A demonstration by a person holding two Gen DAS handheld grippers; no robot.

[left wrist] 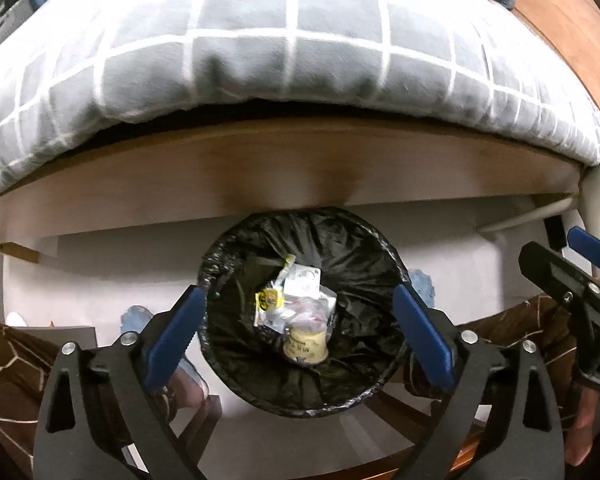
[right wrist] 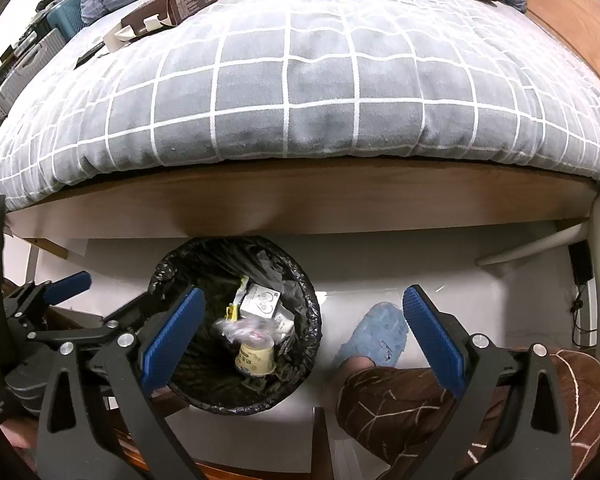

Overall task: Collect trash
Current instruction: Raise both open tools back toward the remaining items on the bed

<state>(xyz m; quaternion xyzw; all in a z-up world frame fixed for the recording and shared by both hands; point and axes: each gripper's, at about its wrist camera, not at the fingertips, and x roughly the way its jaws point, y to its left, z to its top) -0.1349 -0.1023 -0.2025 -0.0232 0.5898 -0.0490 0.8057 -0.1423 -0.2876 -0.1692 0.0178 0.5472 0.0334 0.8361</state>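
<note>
We hold over the bed (right wrist: 300,92); a box (right wrist: 172,4) lies near its far left corner. The bin (left wrist: 300,312) below its near edge holds wrappers and a cup (left wrist: 304,346). Left gripper (left wrist: 296,336) and right gripper (right wrist: 304,340): spread wide, empty. Risk: knocking the bin over when reaching.

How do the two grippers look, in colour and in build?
The left gripper and the right gripper look alike: black frames with triangular cut-outs and round silver bolts at the joints. The jaws carry flat blue pads with a fine ribbed texture. No cables or markings show on them. The person's trousers are brown with thin pale lines.
</note>
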